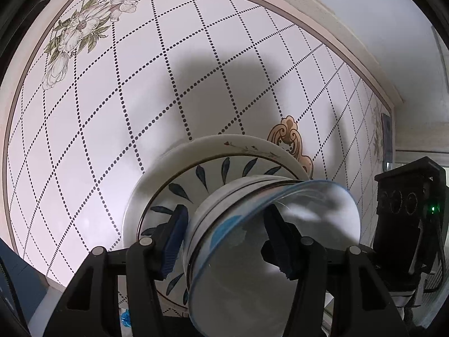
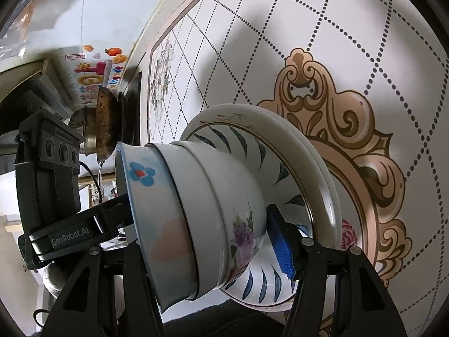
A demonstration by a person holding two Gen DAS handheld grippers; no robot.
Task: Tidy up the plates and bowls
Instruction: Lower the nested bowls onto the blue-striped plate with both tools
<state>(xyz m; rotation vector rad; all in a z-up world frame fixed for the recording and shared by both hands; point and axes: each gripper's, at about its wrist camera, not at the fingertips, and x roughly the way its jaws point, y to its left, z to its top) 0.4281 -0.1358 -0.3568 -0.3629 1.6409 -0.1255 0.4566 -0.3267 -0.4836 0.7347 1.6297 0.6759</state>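
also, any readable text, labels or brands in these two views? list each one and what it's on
"GenRobot.AI": on the black arm of the left gripper, seen in the right wrist view.
Colourful sticker sheet on the wall at far left: characters and cartoon fruit, too small and distorted to read.
Bowls, plates and table: only floral, leaf, scroll and dotted patterns, no text.

soft, even daylight, fairly bright – the pale counter [image 1: 84, 140] glows slightly pink. broad, blurred-edged shadows fall across it behind the stacked bowls [image 2: 196, 210]. strong fisheye bending curves the dotted lines – dark vignette at the corners. near bowl rim slightly smeared.
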